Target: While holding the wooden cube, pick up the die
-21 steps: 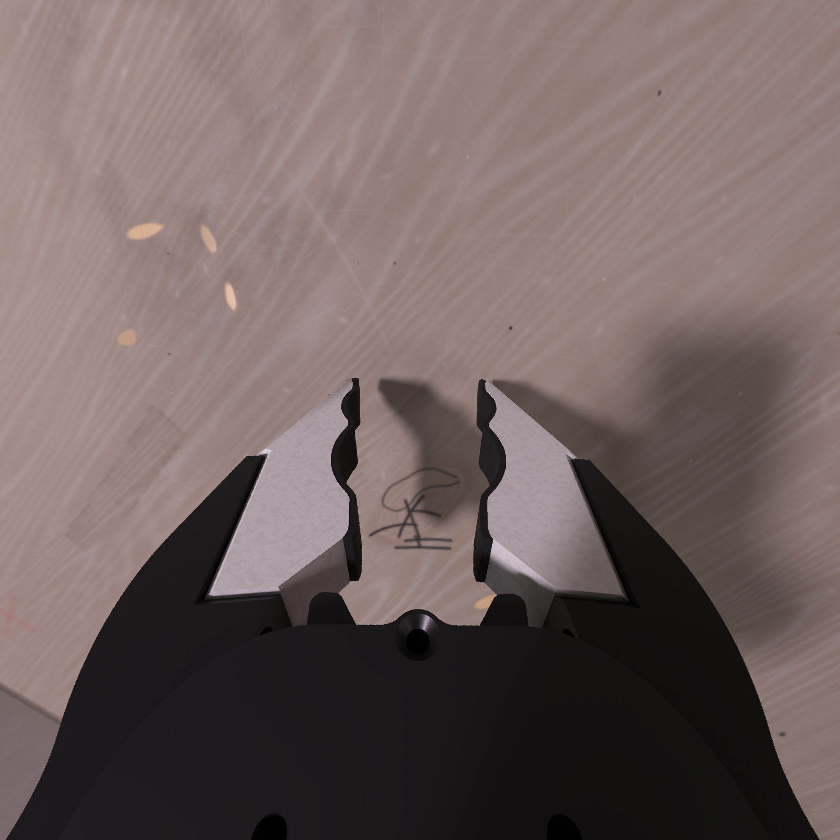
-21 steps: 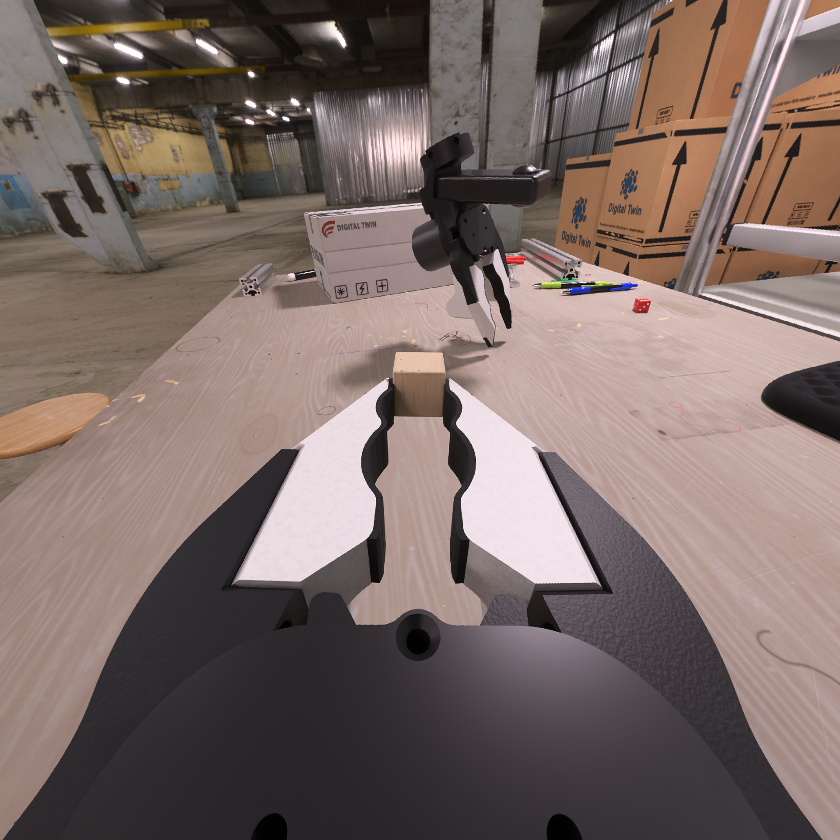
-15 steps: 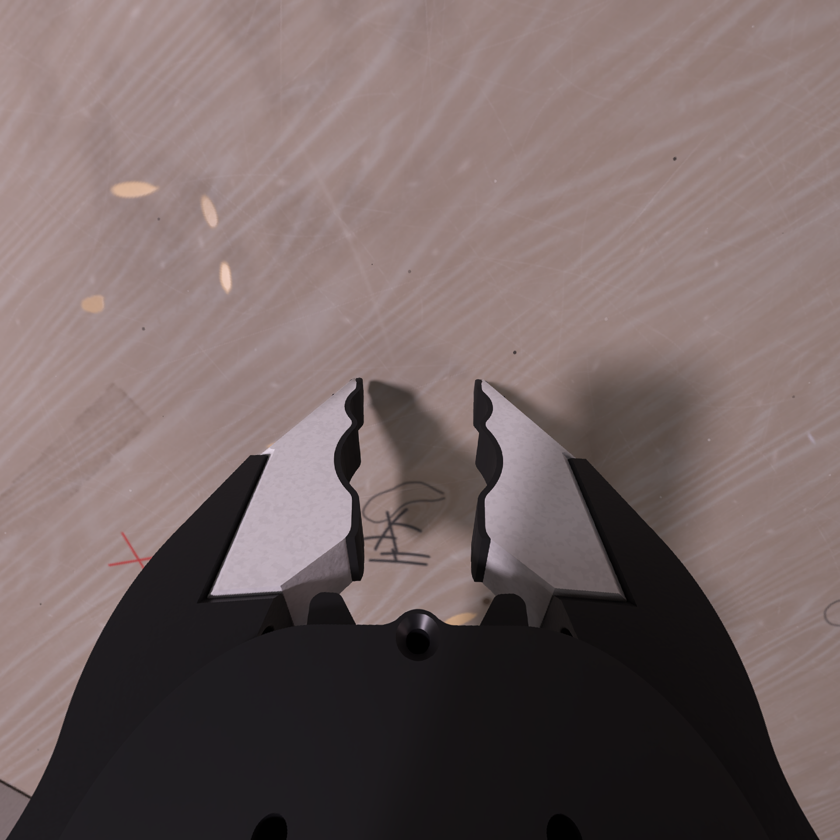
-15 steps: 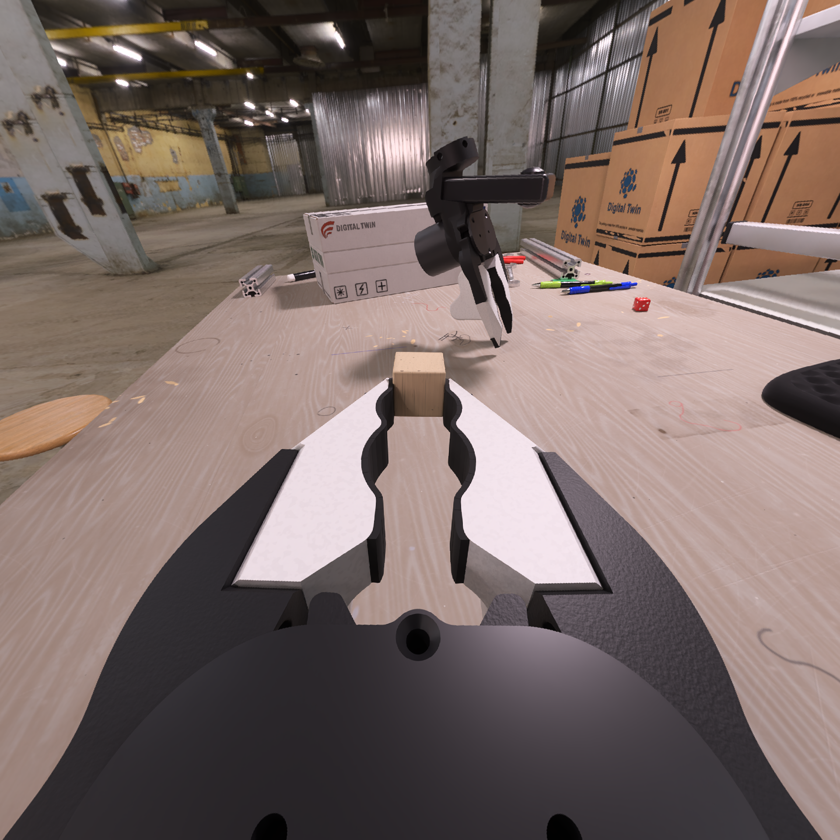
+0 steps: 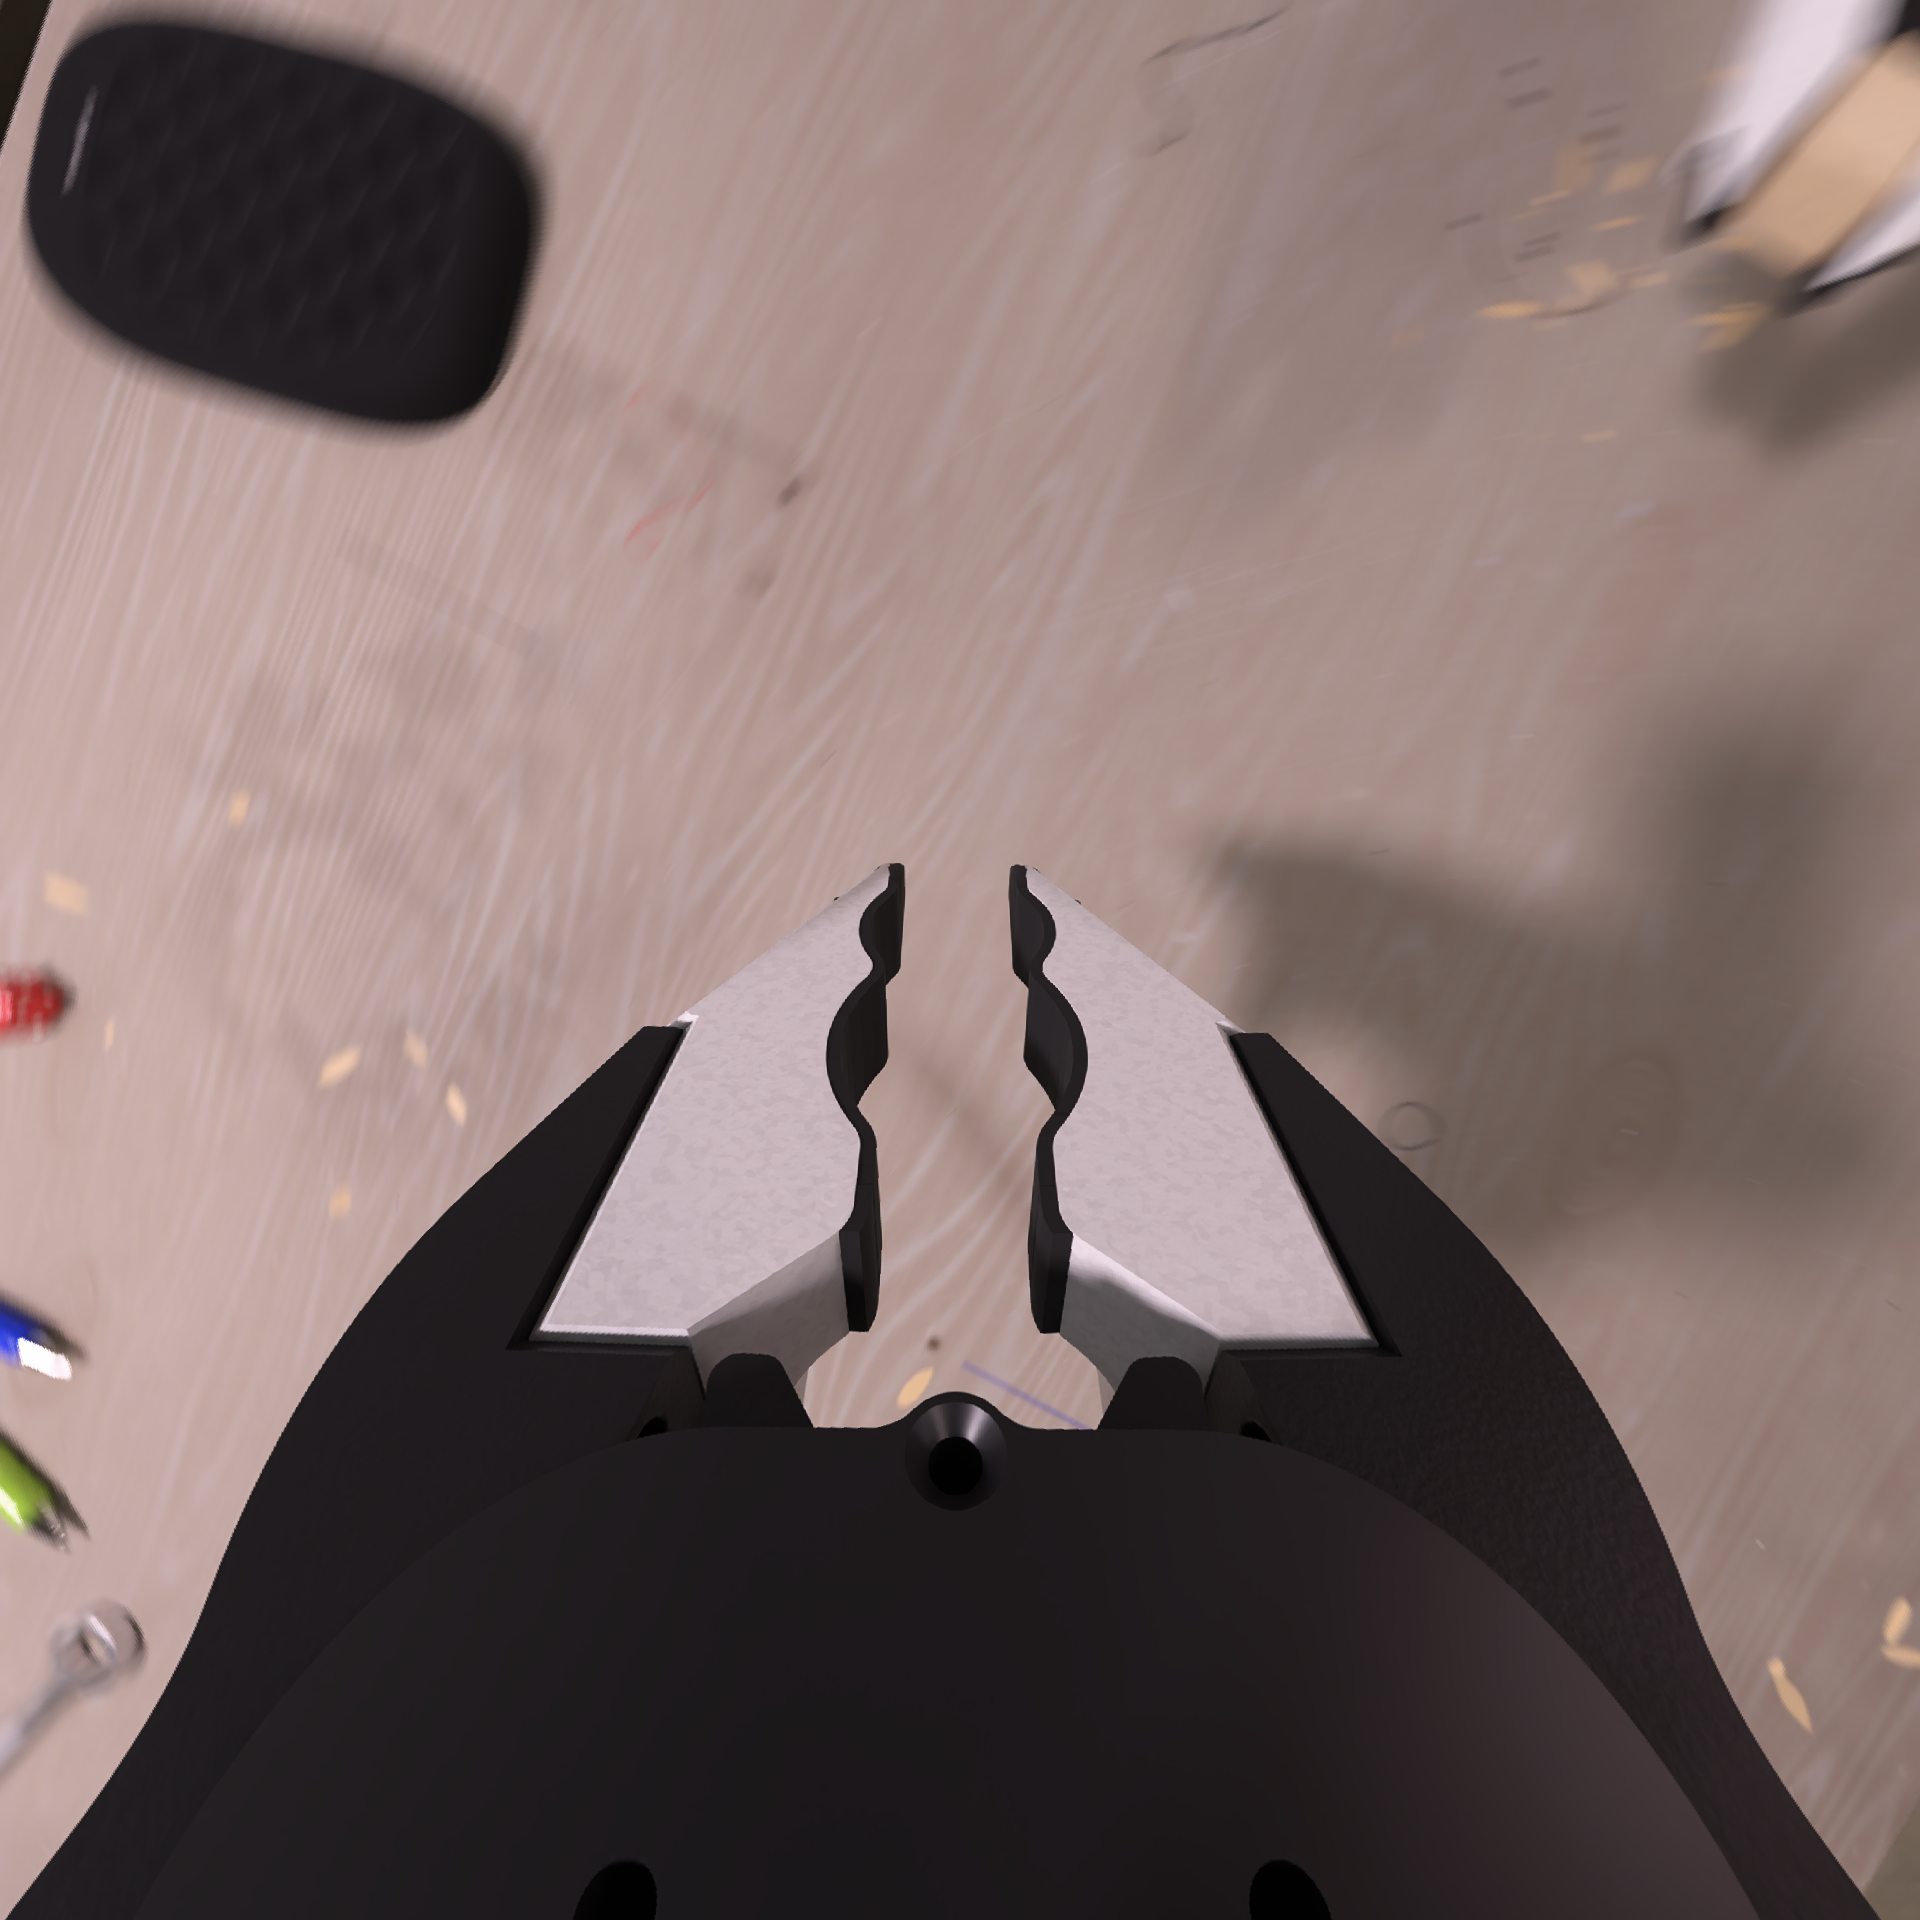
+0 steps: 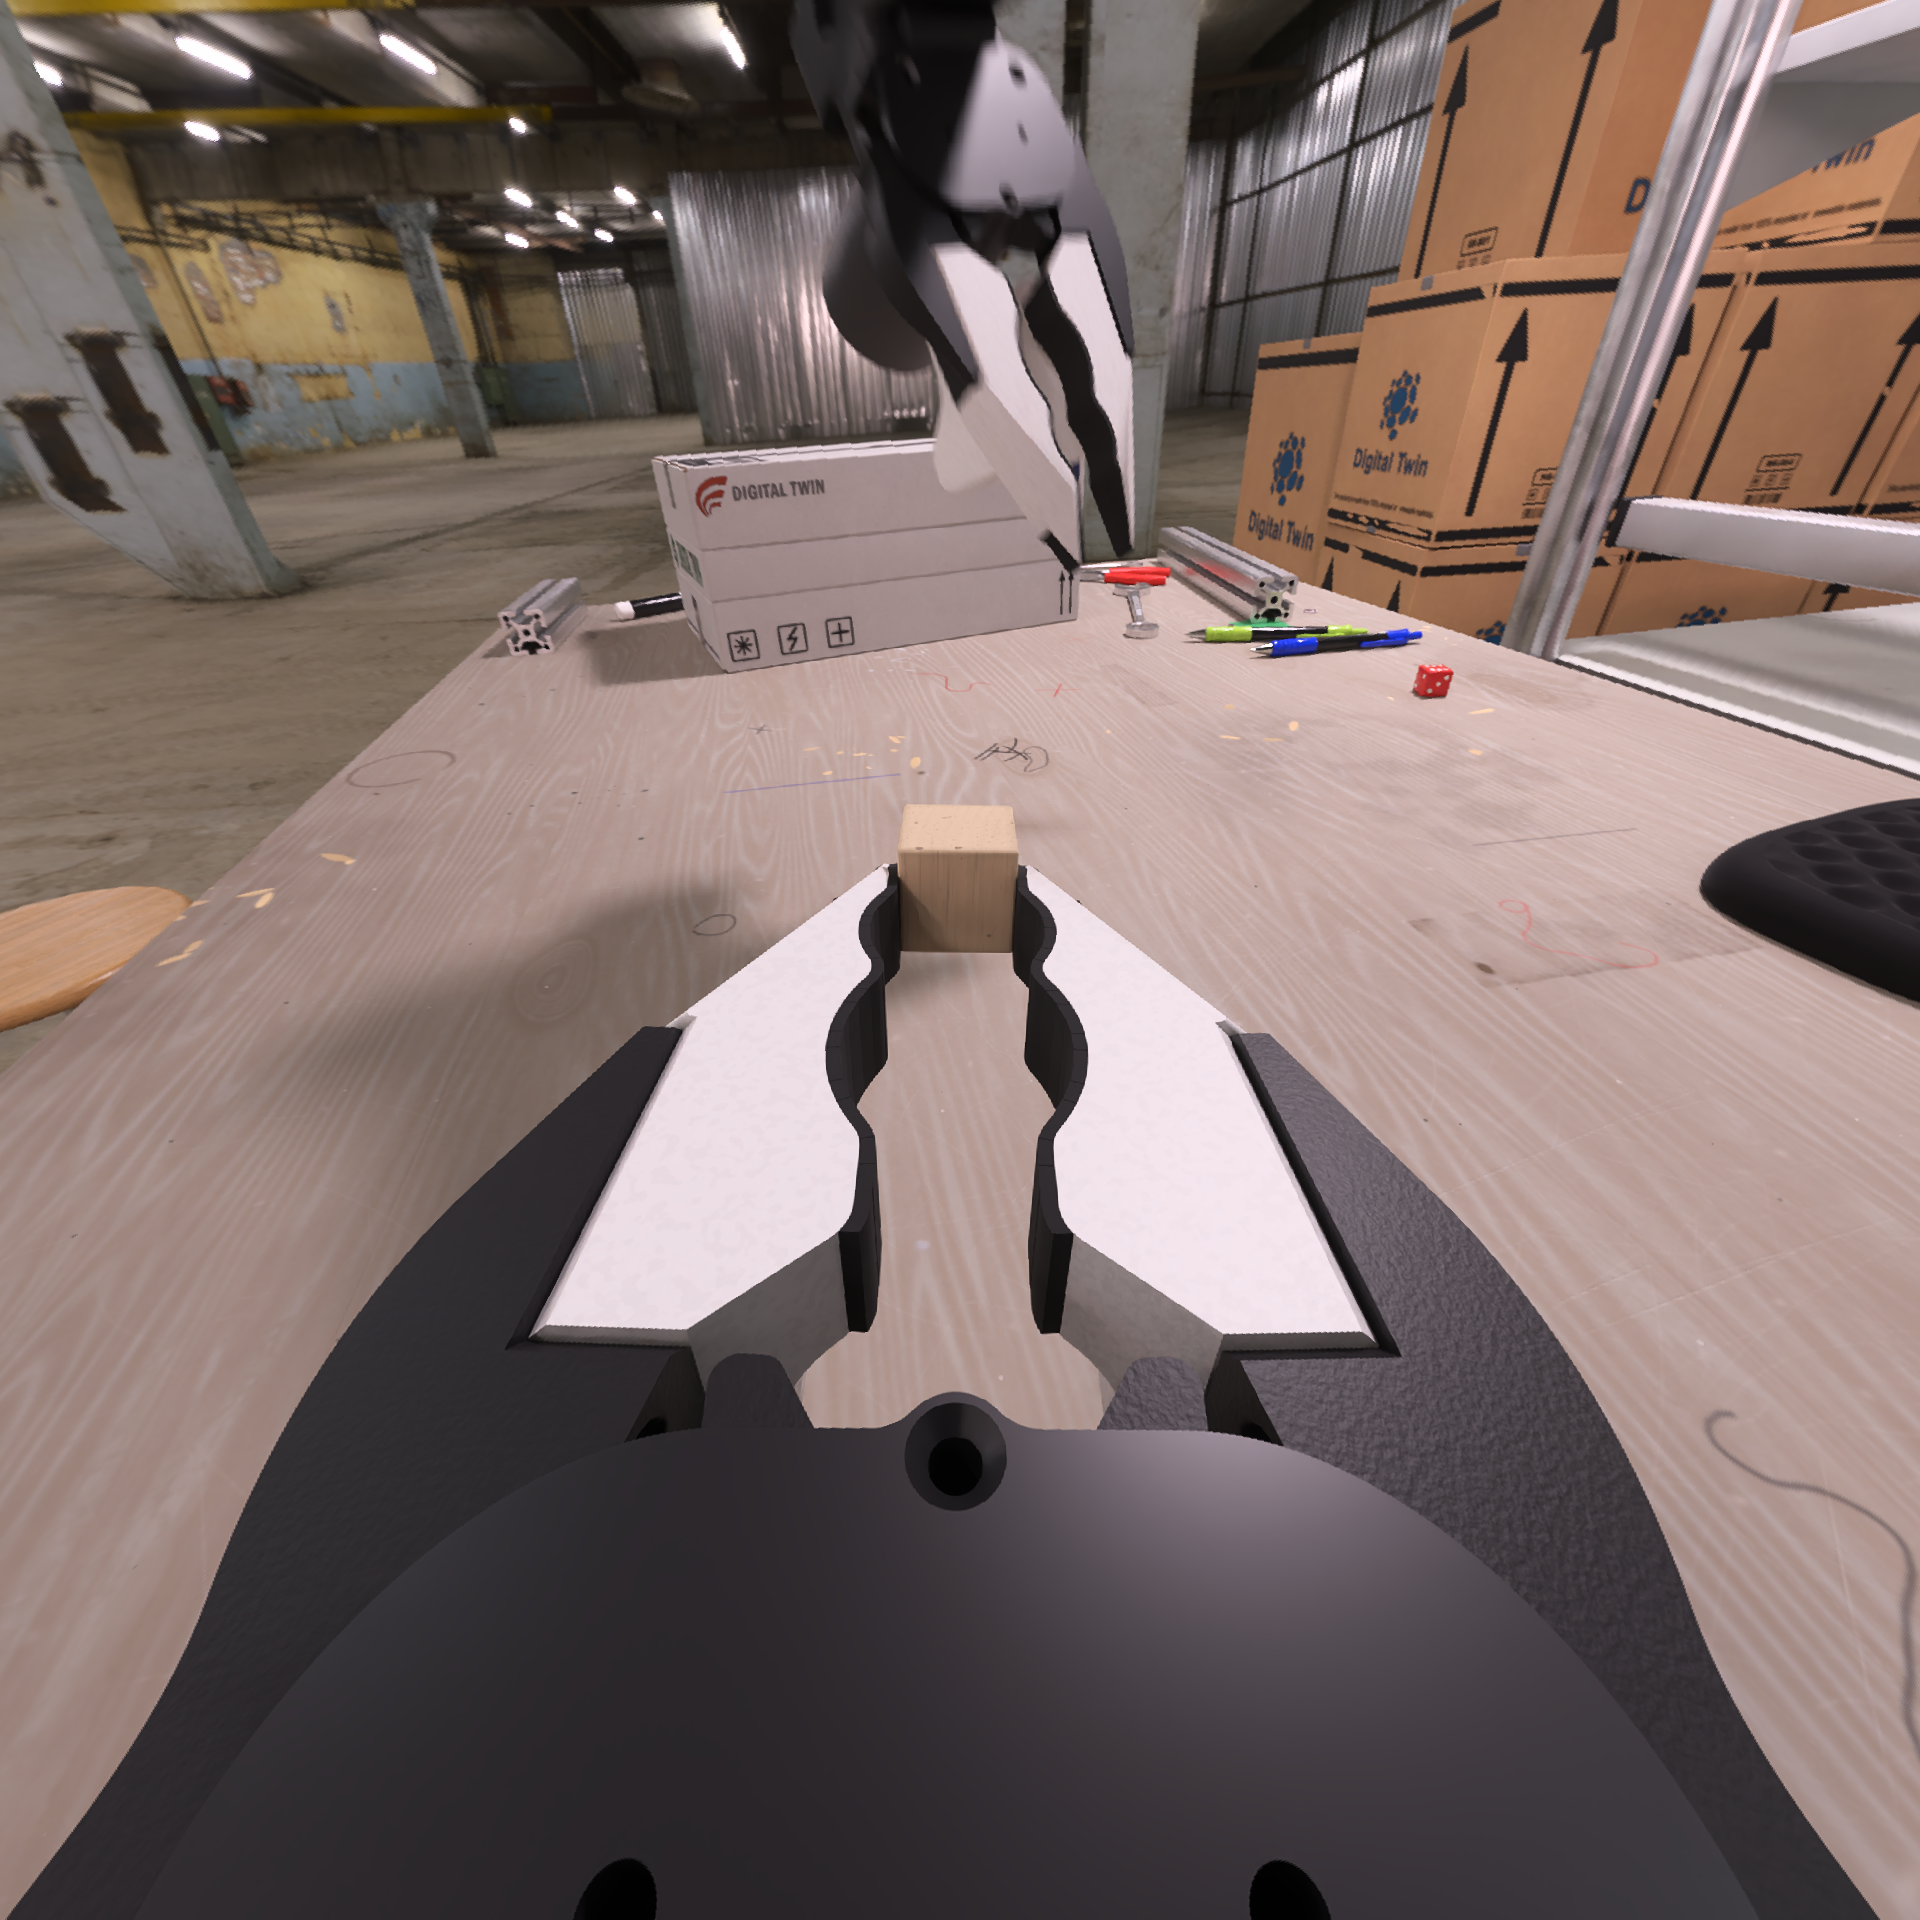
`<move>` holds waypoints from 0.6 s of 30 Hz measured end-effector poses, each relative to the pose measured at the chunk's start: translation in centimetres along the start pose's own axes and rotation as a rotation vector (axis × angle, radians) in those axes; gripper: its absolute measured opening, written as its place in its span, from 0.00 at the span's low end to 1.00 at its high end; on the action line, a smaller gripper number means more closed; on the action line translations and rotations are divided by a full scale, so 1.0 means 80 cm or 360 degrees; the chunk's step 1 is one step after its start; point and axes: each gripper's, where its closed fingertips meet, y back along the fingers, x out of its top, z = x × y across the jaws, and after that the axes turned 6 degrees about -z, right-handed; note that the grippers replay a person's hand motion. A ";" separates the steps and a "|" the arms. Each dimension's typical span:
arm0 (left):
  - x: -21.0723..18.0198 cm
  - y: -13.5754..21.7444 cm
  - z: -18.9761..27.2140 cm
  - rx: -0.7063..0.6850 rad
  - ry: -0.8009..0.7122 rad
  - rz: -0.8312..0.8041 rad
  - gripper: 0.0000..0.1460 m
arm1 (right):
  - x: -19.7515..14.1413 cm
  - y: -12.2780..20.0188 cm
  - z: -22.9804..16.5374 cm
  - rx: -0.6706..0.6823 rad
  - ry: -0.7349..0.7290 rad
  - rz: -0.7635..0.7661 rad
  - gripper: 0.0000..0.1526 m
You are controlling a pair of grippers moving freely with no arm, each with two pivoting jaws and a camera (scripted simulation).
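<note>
My right gripper [image 6: 956, 909] clamps the wooden cube [image 6: 956, 878]; left gripper [image 5: 956, 883] empty, jaws apart, above table [image 5: 1039, 520]; die [image 6: 1432, 681] far right of cube.

The left gripper [image 6: 1081, 540] has risen well above the table [image 6: 1299, 1039] and now looms large and blurred in the right wrist view; its jaws have narrowed; its own view newly takes in the black pad [image 5: 275, 218], the die [image 5: 29, 1005] and pens [image 5: 31, 1351].

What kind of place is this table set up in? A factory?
It looks like a warehouse or old industrial hall. Stacked cardboard boxes stand beside a metal shelf rack, and bare concrete pillars rise from an open floor behind the wooden workbench.
</note>
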 end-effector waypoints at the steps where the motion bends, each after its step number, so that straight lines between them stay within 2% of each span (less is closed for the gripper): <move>1: 0.020 0.006 0.023 -0.0040 -0.0101 0.0018 0.13 | -0.001 -0.002 0.000 -0.0013 0.0001 -0.0006 0.13; 5: 0.082 0.009 0.113 -0.0217 -0.0446 0.0050 0.12 | -0.007 -0.010 -0.005 -0.0064 0.0015 -0.0031 0.13; 9: 0.123 0.001 0.176 -0.0346 -0.0675 0.0051 0.13 | -0.010 -0.018 -0.011 -0.0107 0.0025 -0.0036 0.13; 13: 0.142 -0.008 0.203 -0.0389 -0.0784 0.0005 0.12 | -0.004 -0.018 -0.014 -0.0133 0.0044 0.0008 0.13; 18: 0.147 -0.014 0.207 -0.0397 -0.0796 -0.0030 0.12 | 0.009 -0.009 -0.012 -0.0146 0.0043 0.0105 0.13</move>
